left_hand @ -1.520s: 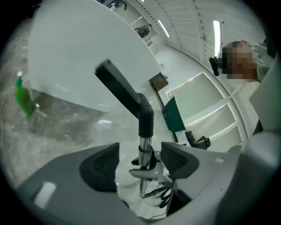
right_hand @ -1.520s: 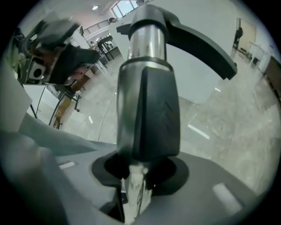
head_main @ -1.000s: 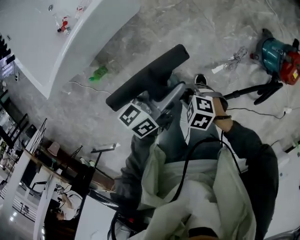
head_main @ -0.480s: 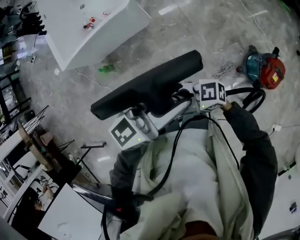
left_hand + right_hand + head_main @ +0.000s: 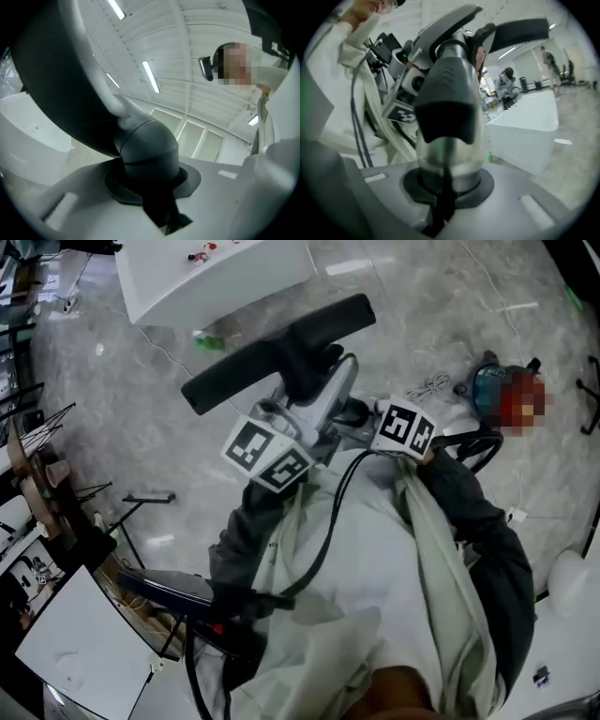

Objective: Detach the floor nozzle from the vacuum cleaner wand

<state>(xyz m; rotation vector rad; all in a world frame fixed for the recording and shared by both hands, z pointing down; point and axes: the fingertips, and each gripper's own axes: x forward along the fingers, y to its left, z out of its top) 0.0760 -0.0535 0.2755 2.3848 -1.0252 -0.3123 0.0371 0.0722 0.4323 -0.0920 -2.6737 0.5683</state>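
The black floor nozzle (image 5: pixel 281 348) hangs in the air in front of me, still joined to the silver wand (image 5: pixel 330 407). My left gripper (image 5: pixel 298 423) grips the nozzle's dark grey neck (image 5: pixel 147 145), which fills the space between its closing jaws. My right gripper (image 5: pixel 354 416) holds the wand (image 5: pixel 447 164) just below its grey collar (image 5: pixel 450 98), with its jaws also closing on the tube. The left gripper view has the left gripper (image 5: pixel 150 176) at the bottom, under the nozzle's black underside (image 5: pixel 51 70). In the right gripper view, the right gripper (image 5: pixel 445 185) looks along the wand towards the nozzle (image 5: pixel 515 30).
A teal canister vacuum (image 5: pixel 487 390) lies on the marble floor at the right, its black hose (image 5: pixel 478 442) curving towards me. A white table (image 5: pixel 216 277) stands at the top, a green bottle (image 5: pixel 208 340) beside it. A cable (image 5: pixel 431 385) lies on the floor.
Both grippers have come up off the floor with the nozzle and the wand's end between them. The nozzle has swung upwards in the head view.
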